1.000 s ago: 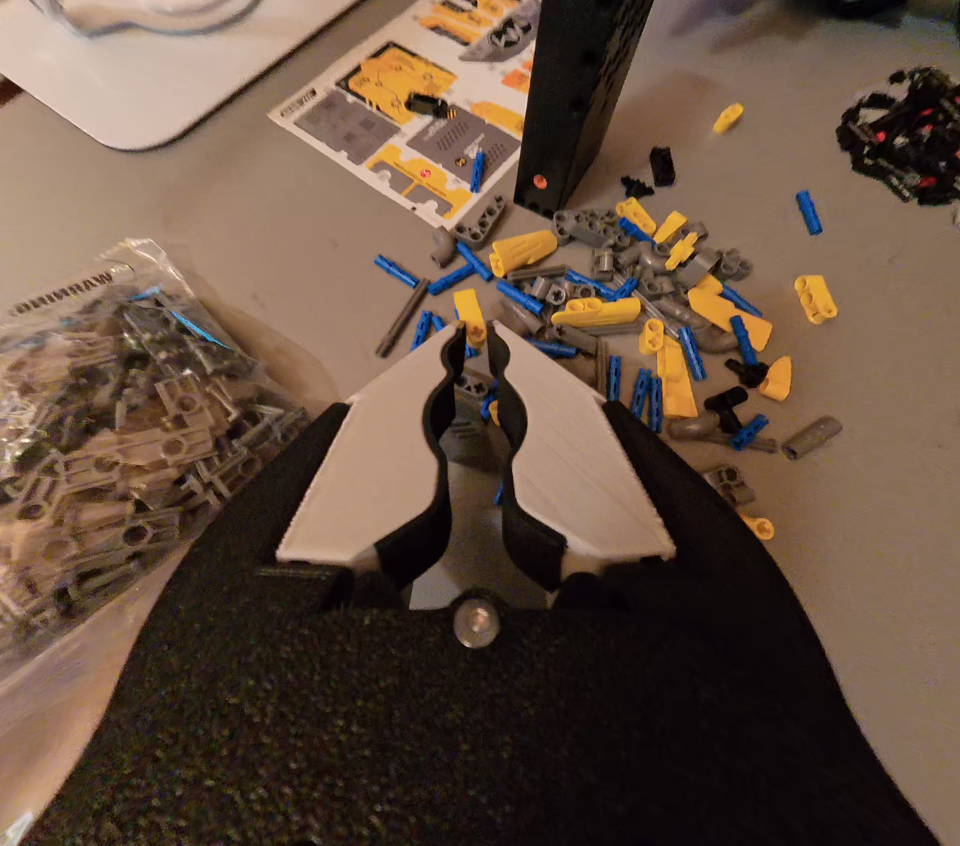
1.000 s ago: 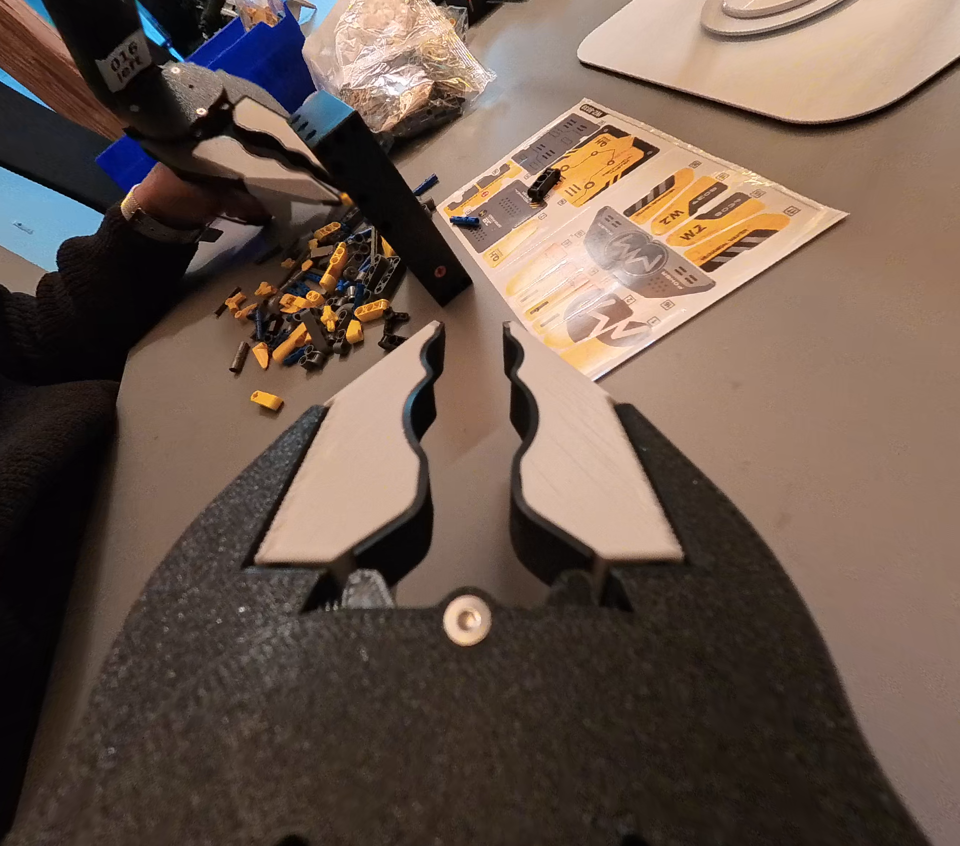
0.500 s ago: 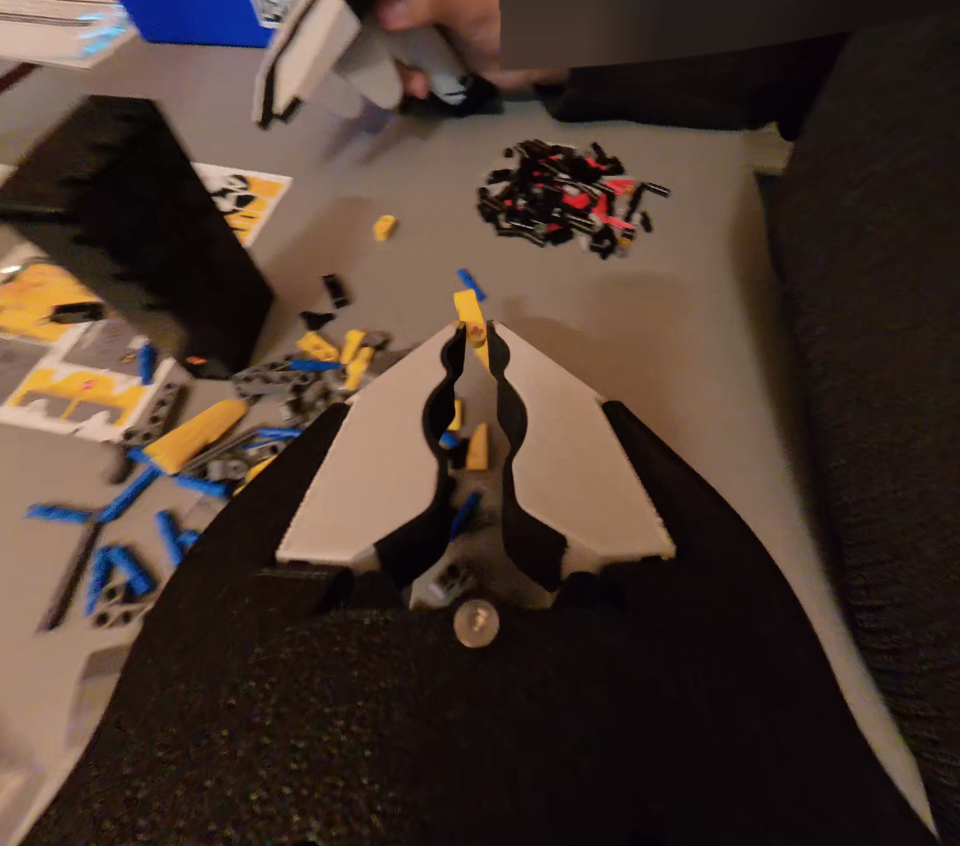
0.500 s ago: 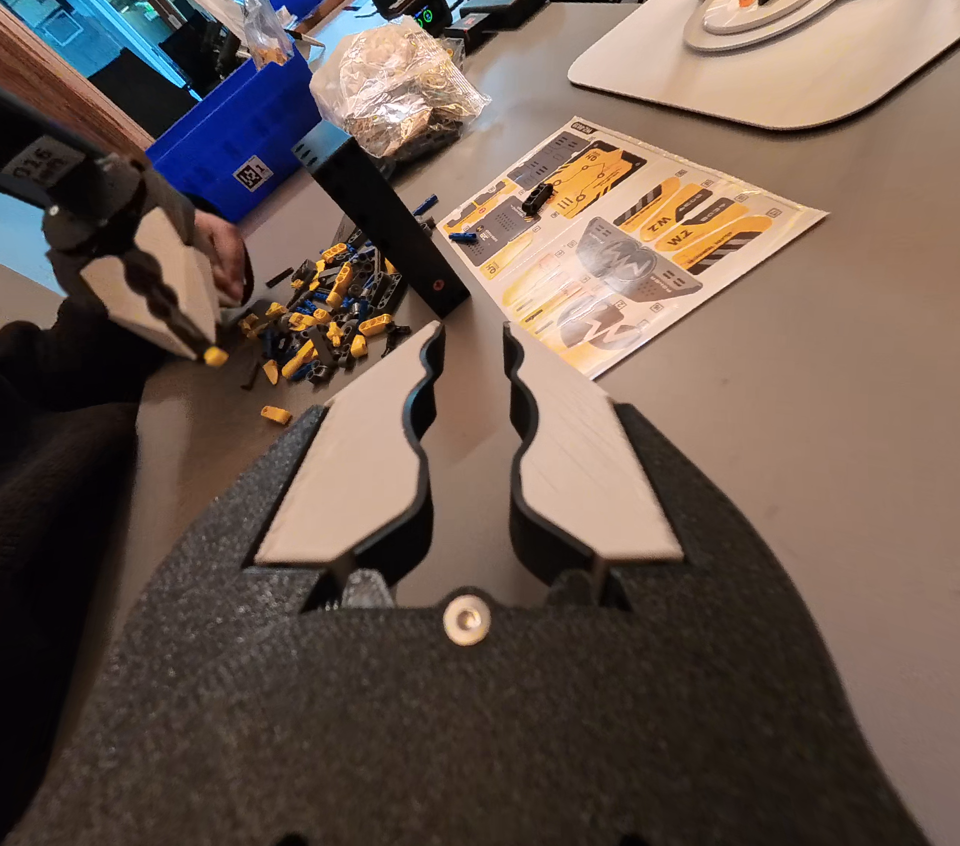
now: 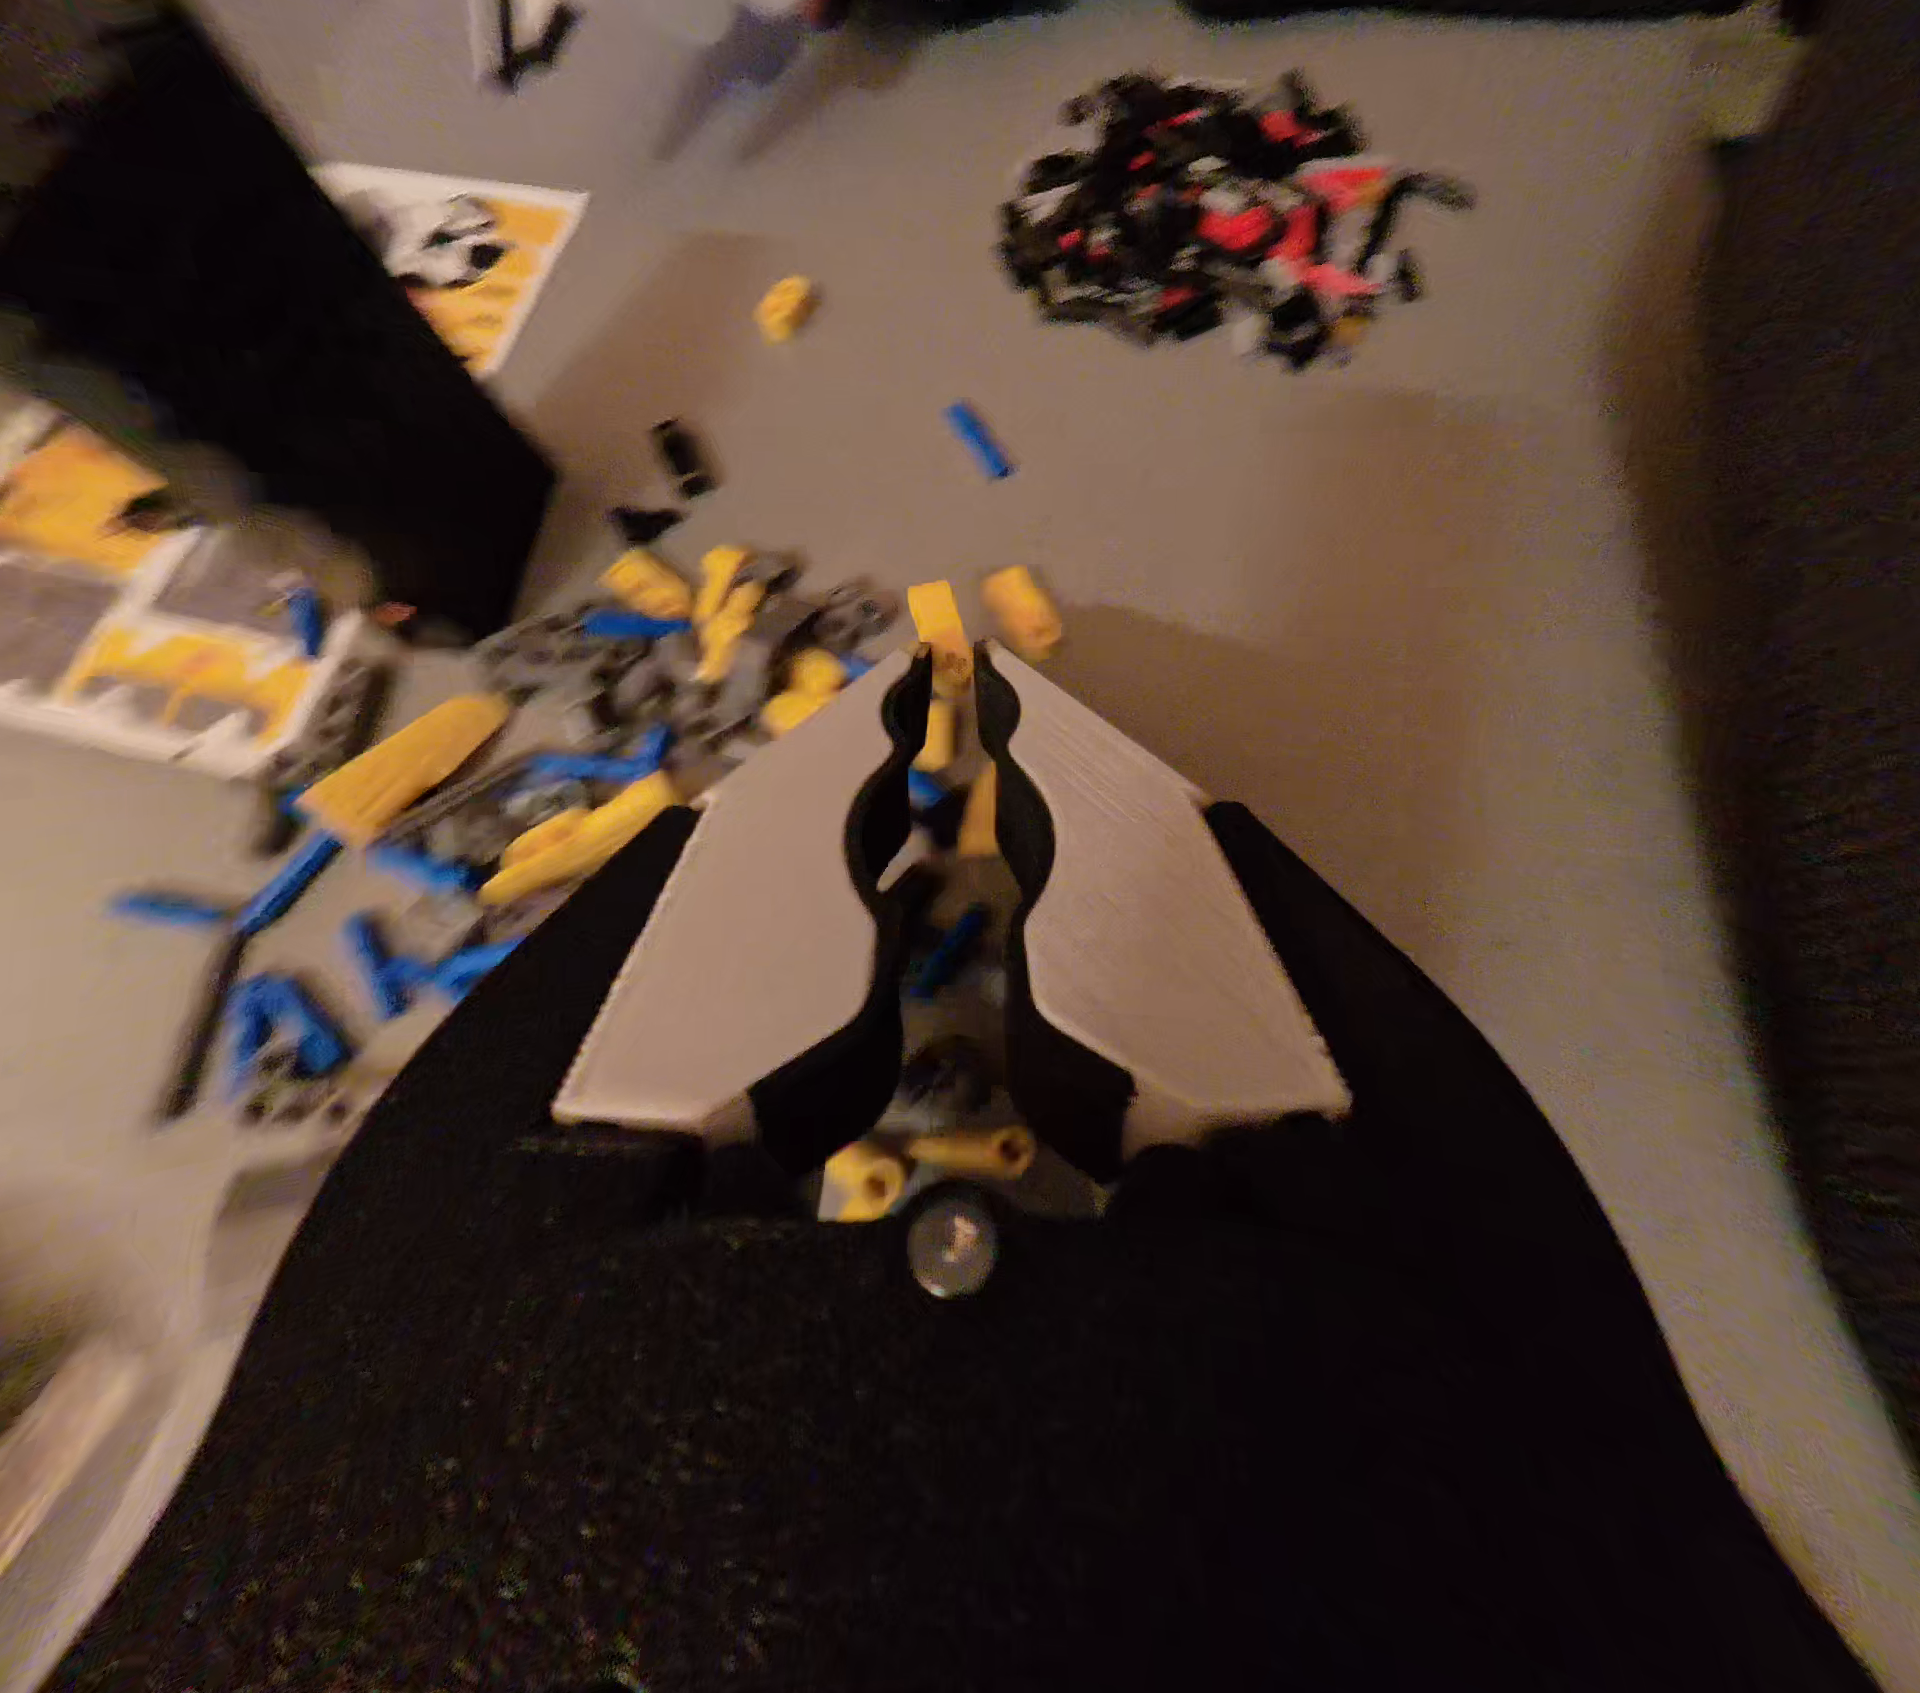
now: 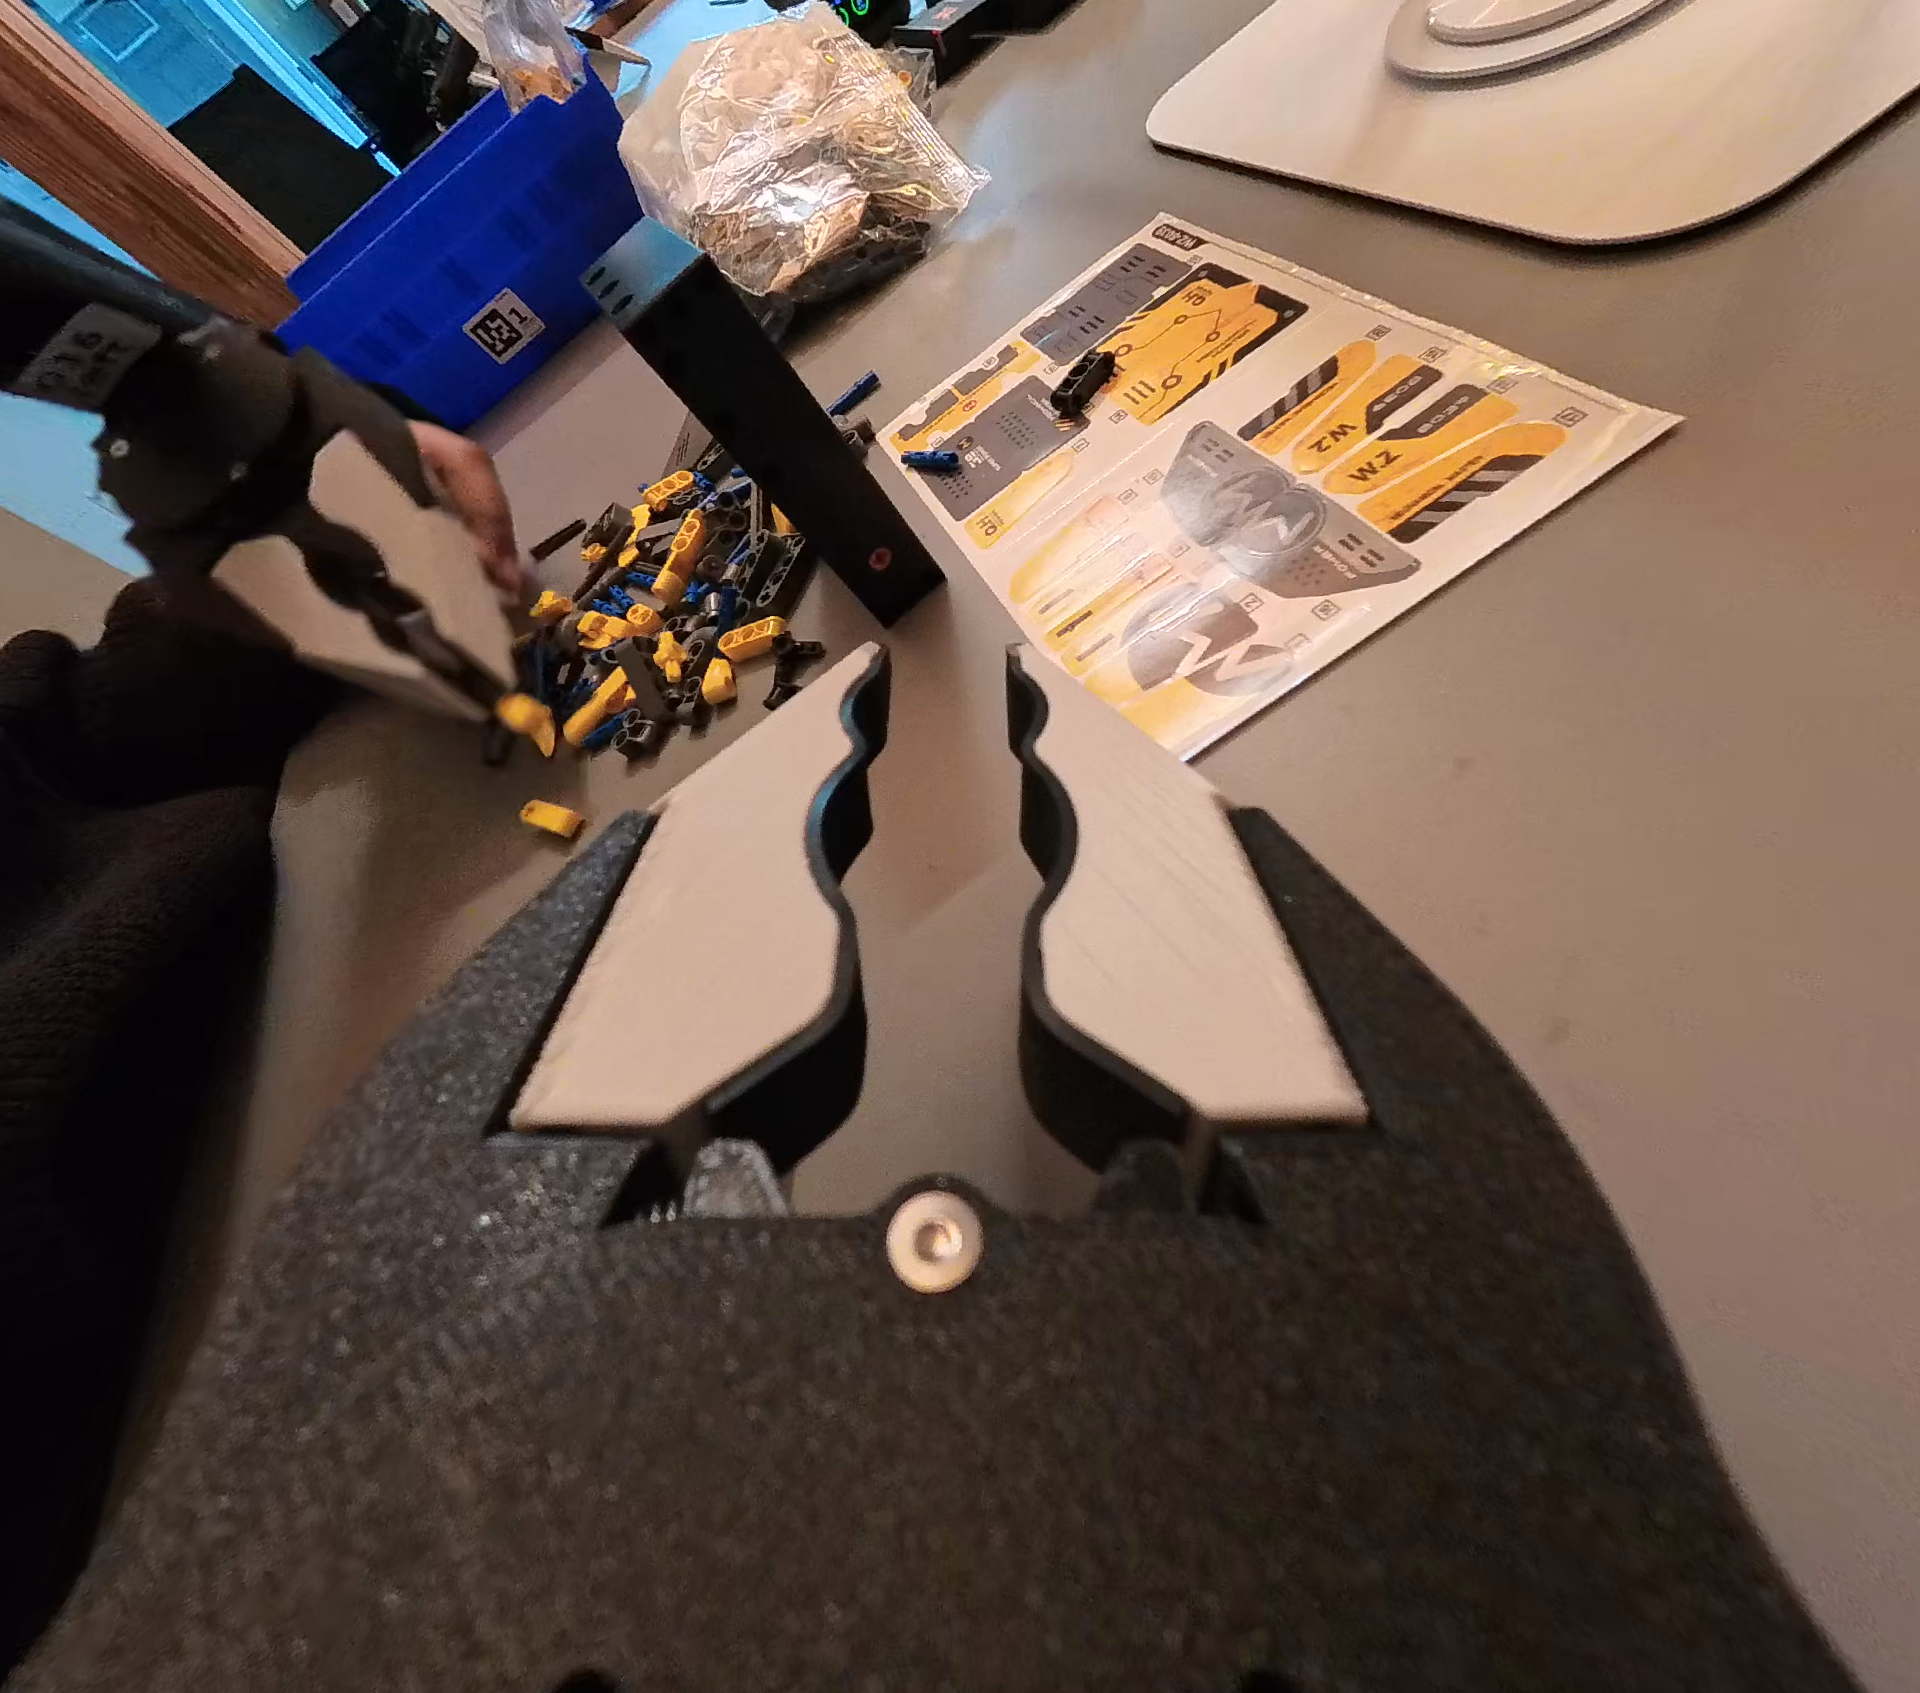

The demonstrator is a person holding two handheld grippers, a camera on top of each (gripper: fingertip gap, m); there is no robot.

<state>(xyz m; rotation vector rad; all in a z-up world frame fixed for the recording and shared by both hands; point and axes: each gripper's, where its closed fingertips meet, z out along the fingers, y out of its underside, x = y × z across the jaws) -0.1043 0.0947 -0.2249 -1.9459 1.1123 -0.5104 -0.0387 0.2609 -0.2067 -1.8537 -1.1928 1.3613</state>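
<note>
Now, left gripper [image 5: 948, 656]: my fingers are clenched on a small yellow plastic building piece [image 5: 940, 630], which pokes out beyond the tips.
Change in my left grip: a second ago these jaws stood slightly apart over the loose parts with nothing between the tips; half a second ago the yellow piece was already pinched there, and it has not slipped.
Where the piece is: off the table, at the tips, just above the near edge of the scattered pile of yellow, blue and grey plastic parts [image 5: 644, 708]. The right wrist view shows the same piece [image 6: 525, 713] low over that edge of the pile [image 6: 665, 604].
Change in my aim: my left camera has swung away from the clear plastic bag of grey parts [image 6: 800, 157] and now looks toward the separate heap of black and red parts [image 5: 1216, 220], which lies well apart from the piece. The view is smeared by motion.
Right gripper [image 6: 945, 656]: released, fingers spread wide with nothing between them, over bare grey table [image 6: 1558, 812], just as in the two earlier views.
Around it: the tall black rectangular box [image 6: 769, 438] stands tilted beside the pile, with the yellow-and-grey sticker sheet [image 6: 1247, 480] flat to its right.
Background: a blue plastic bin [image 6: 468, 272] and a white stand base [image 6: 1558, 116] sit beyond.
</note>
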